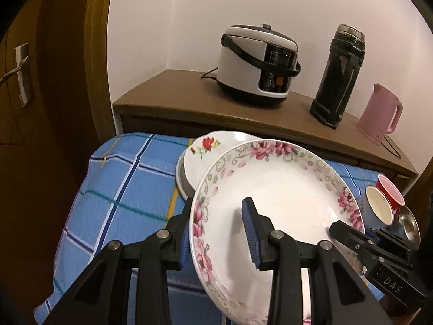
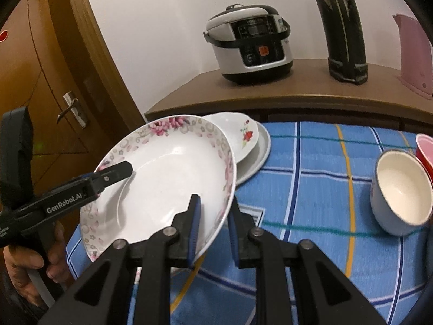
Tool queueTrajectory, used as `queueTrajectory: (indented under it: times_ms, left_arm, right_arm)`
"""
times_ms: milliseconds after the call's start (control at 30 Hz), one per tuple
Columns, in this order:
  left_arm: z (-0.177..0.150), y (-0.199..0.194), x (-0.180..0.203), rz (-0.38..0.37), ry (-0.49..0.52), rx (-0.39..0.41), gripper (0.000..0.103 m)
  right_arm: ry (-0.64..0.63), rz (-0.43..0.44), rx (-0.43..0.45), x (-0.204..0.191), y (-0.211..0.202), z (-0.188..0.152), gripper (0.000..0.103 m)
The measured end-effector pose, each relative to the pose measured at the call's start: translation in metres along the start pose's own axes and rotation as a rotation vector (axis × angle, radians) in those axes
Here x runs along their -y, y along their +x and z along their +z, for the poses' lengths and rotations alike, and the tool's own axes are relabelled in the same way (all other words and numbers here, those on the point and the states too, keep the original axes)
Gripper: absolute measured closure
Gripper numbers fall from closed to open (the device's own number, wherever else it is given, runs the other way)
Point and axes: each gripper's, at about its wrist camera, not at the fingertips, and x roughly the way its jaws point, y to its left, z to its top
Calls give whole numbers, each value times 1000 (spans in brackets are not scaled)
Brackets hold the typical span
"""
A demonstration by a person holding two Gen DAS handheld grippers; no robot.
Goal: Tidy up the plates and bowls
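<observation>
A large white plate with pink flowers on its rim (image 1: 273, 189) (image 2: 167, 168) is held above the blue checked cloth. My left gripper (image 1: 216, 233) straddles its left rim, jaws not pressed tight. My right gripper (image 2: 213, 222) straddles its right rim the same way. Each gripper shows in the other's view, the right (image 1: 351, 239) and the left (image 2: 108, 176). Behind it, a smaller white plate with a red flower (image 1: 205, 149) (image 2: 240, 135) lies on a plain white plate (image 2: 259, 151).
A white-lined bowl (image 2: 400, 192) (image 1: 377, 208), a red cup (image 2: 425, 149) (image 1: 389, 192) and a steel bowl (image 1: 408, 223) stand at the right. A wooden cabinet (image 1: 189, 100) behind carries a rice cooker (image 1: 257, 65), a black flask (image 1: 338, 75) and a pink kettle (image 1: 379, 113). A wooden door (image 2: 54, 81) is at the left.
</observation>
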Motion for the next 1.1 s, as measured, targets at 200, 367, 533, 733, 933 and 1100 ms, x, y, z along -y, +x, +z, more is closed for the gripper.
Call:
queueTrajectory:
  times_ms: [200,367,533,733,933,1100]
  left_arm:
    - [20,20,-5,-10,-13,8,66]
    - [34,40,-8,-18,-26,4,66]
    - [44,61,-11,-15,-31,-9,66]
    - [54,83,-17,-7,-50,-20,66]
    - [58,97,-23,7,-64,-25,66]
    - [56,109,-22,6,-60,-50,66]
  right_arm:
    - [-3,-9,16,5,14,23,83]
    - [-2,-18,35,9,26,40,83]
    - [7,-34,39,14,43,55,83]
    - [8,-51,45,19,59,64,83]
    - [33,-49,17,27,79,64,83]
    - [42,-58,9,34,88,62,83]
